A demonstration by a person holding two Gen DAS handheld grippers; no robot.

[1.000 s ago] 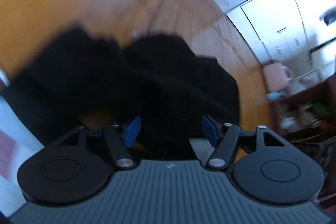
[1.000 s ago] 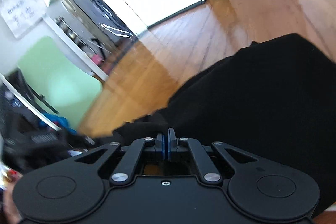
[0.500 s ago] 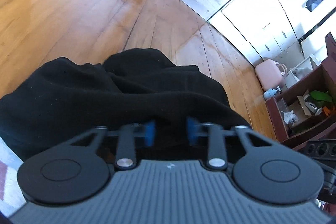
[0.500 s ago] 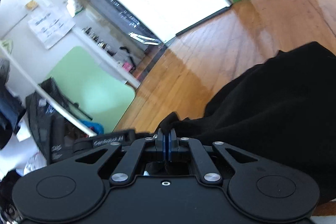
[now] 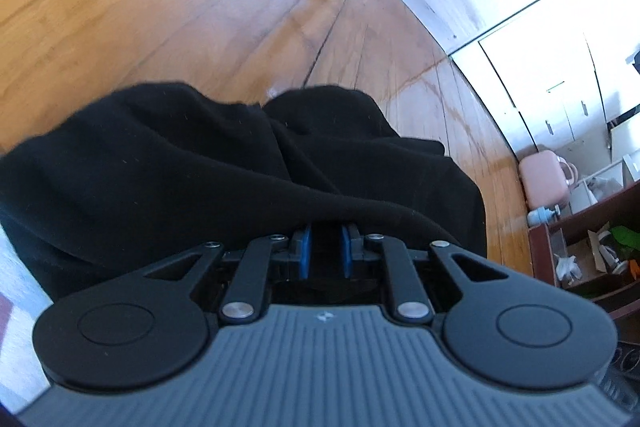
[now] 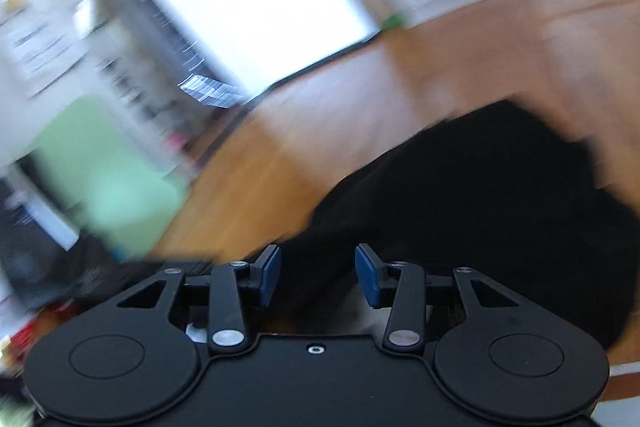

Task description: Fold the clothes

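in the left wrist view a strip of pale surface (image 5: pixel 16 307) shows at the far left edge, and beside it a black garment (image 5: pixel 192 179) lies bunched in soft folds on a wooden floor (image 5: pixel 140 7), filling the middle of the view. the left gripper (image 5: pixel 325 251) sits at the garment's near edge, its jaws closing to a narrow gap; a rolled fold of the black cloth runs right across the blue pads (image 5: pixel 305 251) and dark cloth shows in the gap, though whether the pads press it yet cannot be told. to the right the floor runs up to white cabinets (image 5: pixel 560 47), with a pink bag (image 5: pixel 540 179) on the floor and a dark wooden shelf (image 5: pixel 580 259) of clutter at the far right

in the right wrist view, heavily blurred, a pale green board (image 6: pixel 92 179) and a dark rack (image 6: pixel 160 67) stand at the left, then the same floor (image 6: pixel 360 99). the right gripper (image 6: pixel 316 273) has its jaws opening, the blue pads (image 6: pixel 268 273) well apart, with the garment (image 6: pixel 500 207) lying ahead of and between them, not pinched. the cloth spreads away to the right
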